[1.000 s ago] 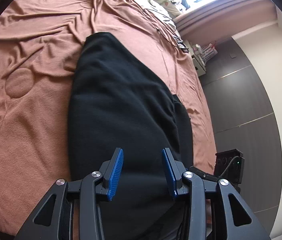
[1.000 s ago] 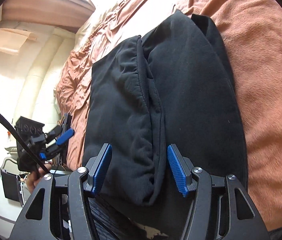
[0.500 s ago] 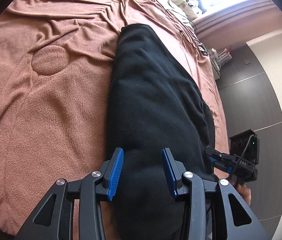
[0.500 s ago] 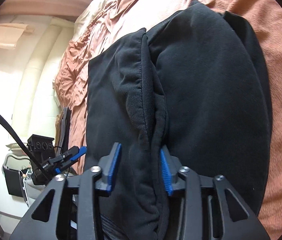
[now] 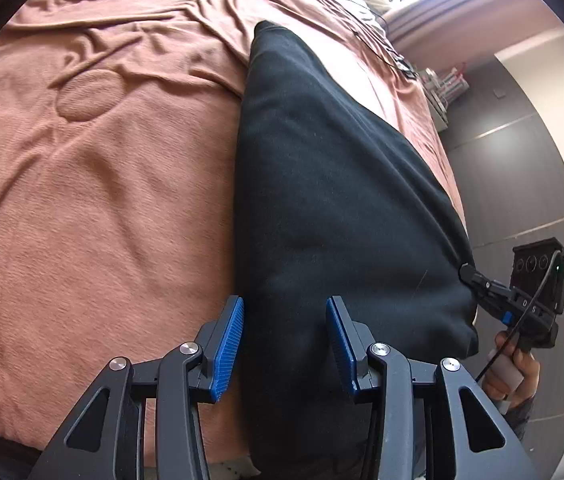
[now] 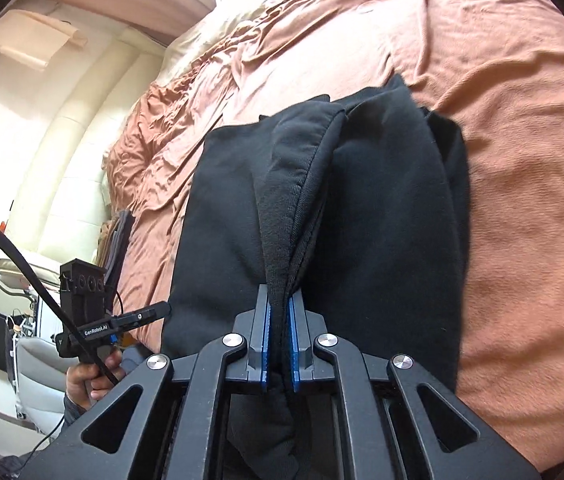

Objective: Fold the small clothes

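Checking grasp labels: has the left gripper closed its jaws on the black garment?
No: the left gripper has its jaws spread apart over the black garment.

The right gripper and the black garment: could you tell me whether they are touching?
Touching. The right wrist view shows the right gripper shut, its blue pads pinching a raised fold of the black garment.

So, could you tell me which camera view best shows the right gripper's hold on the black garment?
The right wrist view. There the right gripper has its blue pads pressed together on a bunched ridge of the black garment. The left wrist view shows that gripper only small and side-on at the garment's edge, with the pinch hidden.
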